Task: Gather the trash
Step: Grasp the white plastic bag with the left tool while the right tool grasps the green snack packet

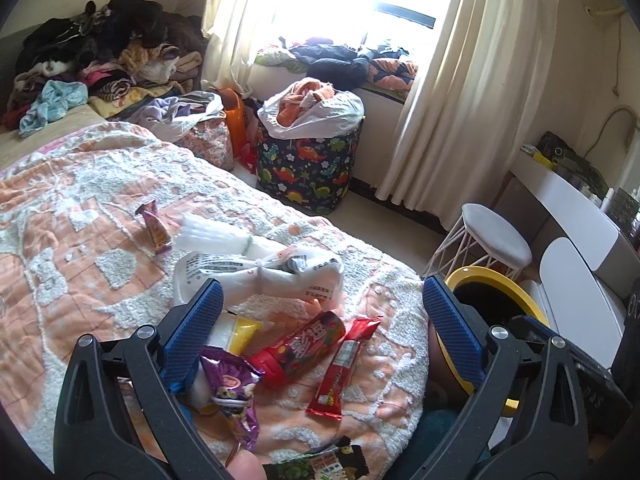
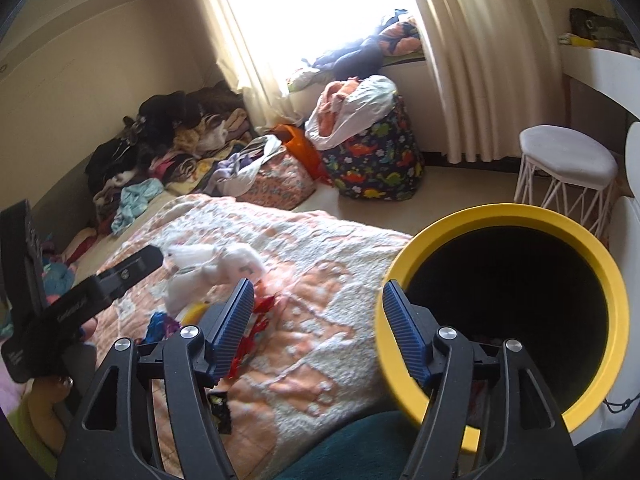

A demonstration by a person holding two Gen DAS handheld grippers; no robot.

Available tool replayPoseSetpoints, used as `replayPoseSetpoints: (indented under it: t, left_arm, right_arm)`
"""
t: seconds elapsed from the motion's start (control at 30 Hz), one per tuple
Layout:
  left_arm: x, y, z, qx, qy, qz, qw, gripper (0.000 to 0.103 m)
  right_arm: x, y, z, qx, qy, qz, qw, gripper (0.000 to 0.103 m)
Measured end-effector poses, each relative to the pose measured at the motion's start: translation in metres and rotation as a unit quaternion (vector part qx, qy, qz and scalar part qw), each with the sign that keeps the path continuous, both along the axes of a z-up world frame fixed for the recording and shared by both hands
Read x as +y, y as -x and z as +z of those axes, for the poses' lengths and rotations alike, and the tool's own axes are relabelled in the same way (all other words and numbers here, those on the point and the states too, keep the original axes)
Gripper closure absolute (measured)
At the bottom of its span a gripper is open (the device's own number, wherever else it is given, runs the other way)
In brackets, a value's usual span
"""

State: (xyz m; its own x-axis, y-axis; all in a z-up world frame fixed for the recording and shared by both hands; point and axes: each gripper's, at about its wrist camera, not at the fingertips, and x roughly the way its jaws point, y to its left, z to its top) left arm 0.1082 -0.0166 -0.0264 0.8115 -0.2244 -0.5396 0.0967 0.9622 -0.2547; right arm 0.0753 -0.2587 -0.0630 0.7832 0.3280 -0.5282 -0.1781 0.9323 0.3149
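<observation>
My left gripper stood released over the wrappers on the bedspread; my right gripper gaped empty, yellow-rimmed bin at two o'clock; a low grab could snag the tufted fabric.

Snack wrappers lie on the bed blanket before me, a knotted plastic bag just behind them. The trash bin stands right of the bed, the stool behind it. A laundry basket sits beyond the bed, below the window.
</observation>
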Motion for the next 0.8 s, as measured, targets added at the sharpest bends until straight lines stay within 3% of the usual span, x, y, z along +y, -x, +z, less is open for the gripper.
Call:
replayPoseSetpoints:
  t: [0.43, 0.8]
  left_arm:
    - [0.049, -0.003, -0.003, 0.005, 0.024, 0.054, 0.9982, 0.011]
    - [0.089, -0.009, -0.03, 0.046, 0.049, 0.083, 0.9943, 0.011]
  right_arm:
    - [0.056, 0.011, -0.011, 0.043, 0.009, 0.091, 0.995, 0.033]
    - [0.101, 0.016, -0.036, 0.109, 0.032, 0.148, 0.982, 0.033]
